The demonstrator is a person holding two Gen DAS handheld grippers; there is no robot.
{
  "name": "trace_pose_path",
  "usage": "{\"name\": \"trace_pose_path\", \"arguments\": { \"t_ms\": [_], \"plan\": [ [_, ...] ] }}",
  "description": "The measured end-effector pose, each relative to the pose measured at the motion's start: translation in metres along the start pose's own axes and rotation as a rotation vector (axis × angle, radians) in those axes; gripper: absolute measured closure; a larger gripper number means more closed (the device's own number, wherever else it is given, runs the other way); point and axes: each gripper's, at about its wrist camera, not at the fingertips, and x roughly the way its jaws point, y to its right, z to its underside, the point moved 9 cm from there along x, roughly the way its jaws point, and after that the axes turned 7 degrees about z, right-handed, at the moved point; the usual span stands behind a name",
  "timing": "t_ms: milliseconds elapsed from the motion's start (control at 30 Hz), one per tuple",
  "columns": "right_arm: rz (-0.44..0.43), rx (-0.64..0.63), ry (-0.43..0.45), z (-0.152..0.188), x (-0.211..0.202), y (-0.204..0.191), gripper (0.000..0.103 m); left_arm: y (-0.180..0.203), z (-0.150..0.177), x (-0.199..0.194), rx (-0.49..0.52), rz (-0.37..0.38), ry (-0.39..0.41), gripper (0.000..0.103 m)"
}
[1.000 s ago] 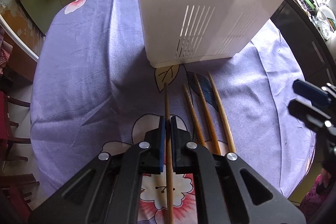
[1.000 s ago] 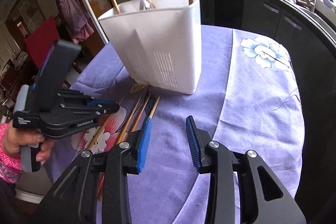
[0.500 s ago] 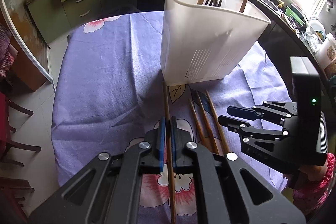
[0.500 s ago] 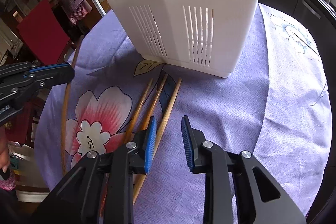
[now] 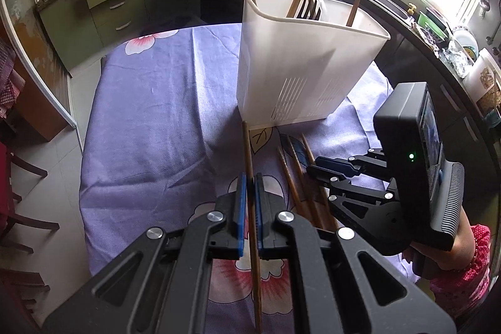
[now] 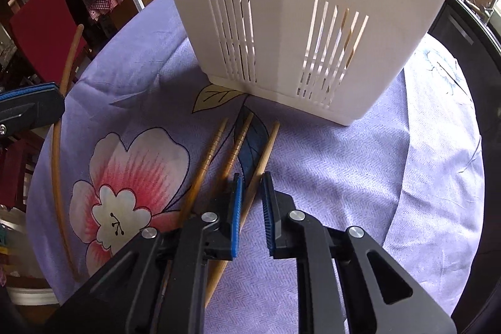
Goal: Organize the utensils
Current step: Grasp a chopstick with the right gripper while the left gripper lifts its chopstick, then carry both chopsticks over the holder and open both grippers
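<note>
Chopsticks [image 6: 216, 155], three of them, lay side by side on the lilac flowered cloth [image 5: 150, 121] covering the surface, at 6 o'clock from the white slotted utensil holder [image 5: 300, 77] in the right wrist view, tips pointing toward its base. Holder stood upright on the cloth; more chopsticks and a white utensil leaned inside it, poking above the rim.

Left claw [image 5: 249, 193]: clenched on a single darker chopstick [image 5: 249, 152], blue pads pressed against it from both sides. Stick ran on past the pads toward 12 o'clock, its tip close to the holder's lower corner; whether tip touched the holder, could not tell. In the right wrist view the same stick showed at 9 o'clock, clear of the cloth at its upper end.

Right claw [image 6: 252, 199]: jaws had just been closing and stood narrow, not fully together. The rightmost of the three lying chopsticks [image 6: 261, 158], the palest, passed between the blue pads. Left pad seemed at or against the stick; a gap showed on the right pad's side, so no firm pinch yet. Stick appeared to lie on the cloth.

In the left wrist view the right claw sat at 3 o'clock, a hand [image 5: 460, 249] in a pink patterned sleeve behind it.
</note>
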Motion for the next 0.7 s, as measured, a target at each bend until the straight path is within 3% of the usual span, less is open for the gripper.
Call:
{"name": "trace_pose_path", "arguments": {
  "t_ms": [333, 700],
  "plan": [
    [-0.049, 0.060, 0.048, 0.002, -0.017, 0.015, 0.096, -0.001, -0.001, -0.001, 0.002, -0.006, 0.004, 0.098],
    [-0.110, 0.138, 0.278, 0.019, -0.124, 0.051, 0.096, 0.007, -0.004, -0.037, 0.026, 0.024, 0.079, 0.098]
  ]
}}
